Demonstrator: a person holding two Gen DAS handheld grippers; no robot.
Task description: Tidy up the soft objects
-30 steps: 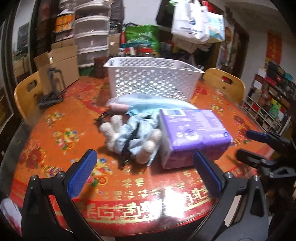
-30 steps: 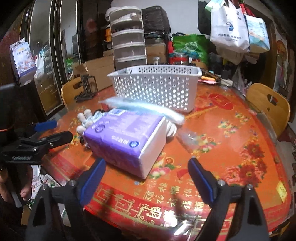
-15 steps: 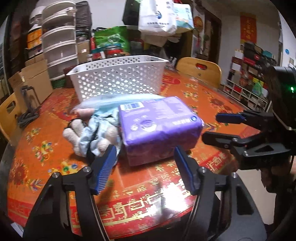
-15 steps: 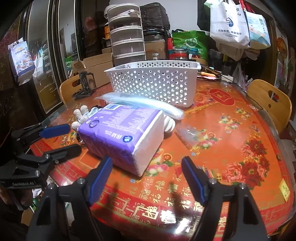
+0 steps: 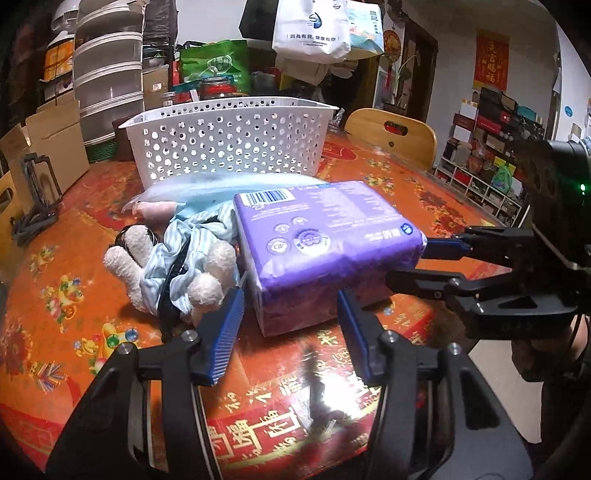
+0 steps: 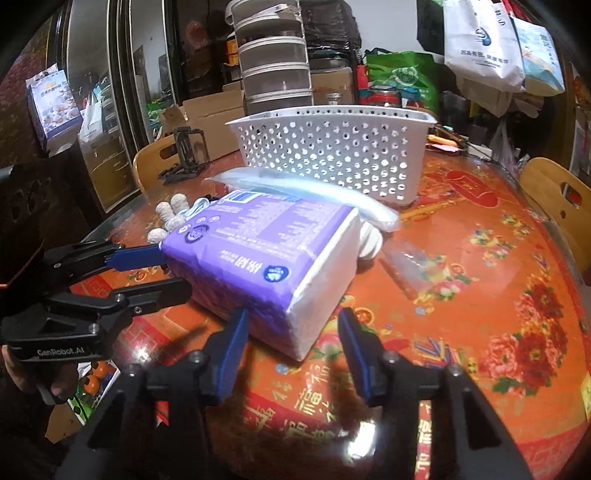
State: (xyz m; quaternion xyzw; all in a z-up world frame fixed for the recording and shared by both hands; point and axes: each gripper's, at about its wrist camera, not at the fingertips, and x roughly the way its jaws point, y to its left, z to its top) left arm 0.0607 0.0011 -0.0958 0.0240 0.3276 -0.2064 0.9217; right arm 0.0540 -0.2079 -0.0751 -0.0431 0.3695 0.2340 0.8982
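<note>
Beyond the red patterned tabletop (image 5: 92,236) I saw a wooden chair (image 5: 391,136), a stack of clear plastic drawers (image 5: 107,70) beside cardboard boxes (image 5: 48,140), a green bag (image 5: 218,66), and a white shopping bag (image 5: 310,26) hanging above. A black stand (image 6: 188,147) sat at the tabletop's far edge.

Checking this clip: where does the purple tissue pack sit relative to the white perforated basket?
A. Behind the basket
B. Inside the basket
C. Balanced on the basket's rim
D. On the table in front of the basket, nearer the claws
D. The purple tissue pack lies on the table in front of the white basket, with the open left claw just short of its near end.
</note>
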